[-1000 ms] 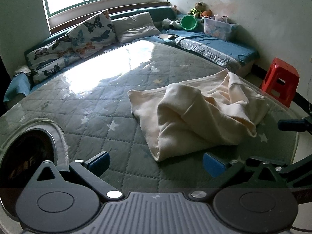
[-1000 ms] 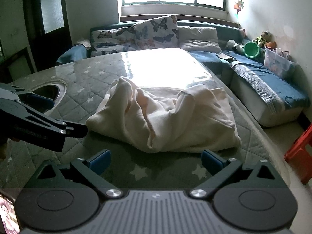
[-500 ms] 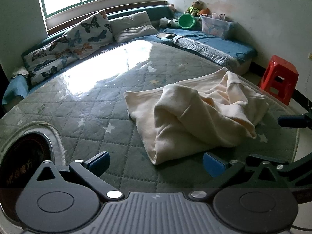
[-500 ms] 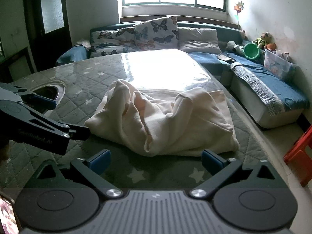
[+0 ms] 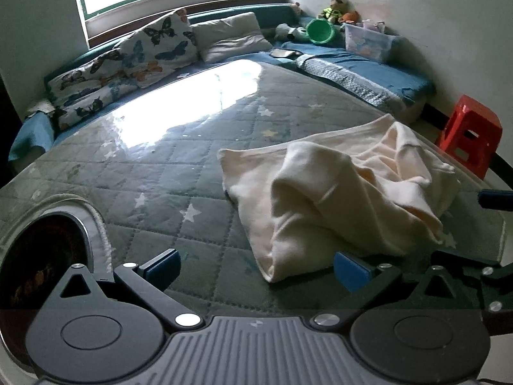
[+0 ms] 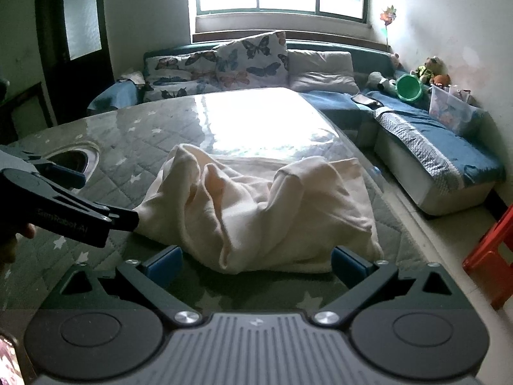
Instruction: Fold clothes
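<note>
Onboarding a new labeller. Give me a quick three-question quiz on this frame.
1. True or false: the cream garment lies neatly folded.
2. How do the left gripper and right gripper stand: A both open, B both shut, C one clamping cloth?
3. What colour is the stool beside the quilted surface?

Key: 1 false, it is crumpled; 2 A; 3 red.

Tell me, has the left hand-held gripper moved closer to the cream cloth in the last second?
Yes. In the right wrist view the left hand-held gripper has come rightward across the mattress toward the cream cloth; its tip now meets the cloth's left edge. Both grippers are open.
</note>
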